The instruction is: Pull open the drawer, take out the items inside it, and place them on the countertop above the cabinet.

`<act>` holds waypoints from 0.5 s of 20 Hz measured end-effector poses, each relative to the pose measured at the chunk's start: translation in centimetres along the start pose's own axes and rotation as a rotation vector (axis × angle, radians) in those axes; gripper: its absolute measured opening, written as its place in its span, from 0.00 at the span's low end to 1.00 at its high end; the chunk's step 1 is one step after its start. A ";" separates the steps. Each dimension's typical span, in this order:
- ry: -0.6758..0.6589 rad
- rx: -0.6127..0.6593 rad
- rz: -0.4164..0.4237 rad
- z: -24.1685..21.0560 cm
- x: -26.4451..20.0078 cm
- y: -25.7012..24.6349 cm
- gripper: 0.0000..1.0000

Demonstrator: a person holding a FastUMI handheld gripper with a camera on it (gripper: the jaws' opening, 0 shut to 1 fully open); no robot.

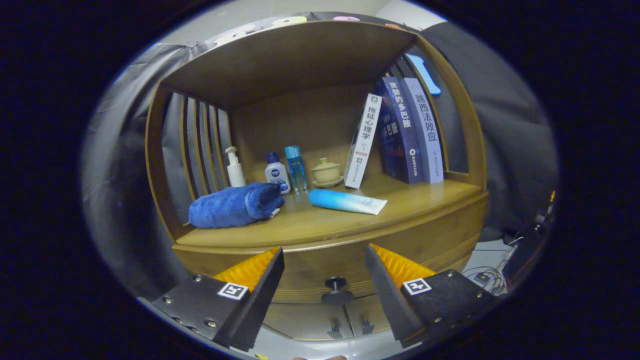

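A: Below the countertop (320, 227), the drawer (345, 260) sits shut, its knob (336, 285) between the spread fingers of the gripper (325, 265), which hold nothing.

B: How will it handle?

A: Stiff wood, probably some drag. The knob is small, round and likely slippery; pinch its stem squarely and pull straight.

B: The contents?

A: Hidden.
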State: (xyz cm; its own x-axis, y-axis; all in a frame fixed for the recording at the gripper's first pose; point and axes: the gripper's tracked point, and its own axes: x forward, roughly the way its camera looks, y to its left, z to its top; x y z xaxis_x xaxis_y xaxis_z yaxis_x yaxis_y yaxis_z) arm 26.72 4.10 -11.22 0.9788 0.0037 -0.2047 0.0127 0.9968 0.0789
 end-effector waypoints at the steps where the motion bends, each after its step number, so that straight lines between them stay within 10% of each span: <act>1: -0.012 -0.010 -0.003 0.8 -0.7 -0.2 0.97; 10: -0.181 -0.181 -0.066 10.2 -8.6 -2.4 0.87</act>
State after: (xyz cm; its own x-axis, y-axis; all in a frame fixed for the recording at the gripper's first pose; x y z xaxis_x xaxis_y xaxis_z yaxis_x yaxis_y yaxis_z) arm 20.38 0.89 0.32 0.9979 -0.0603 -0.0243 0.0573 0.9925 -0.1079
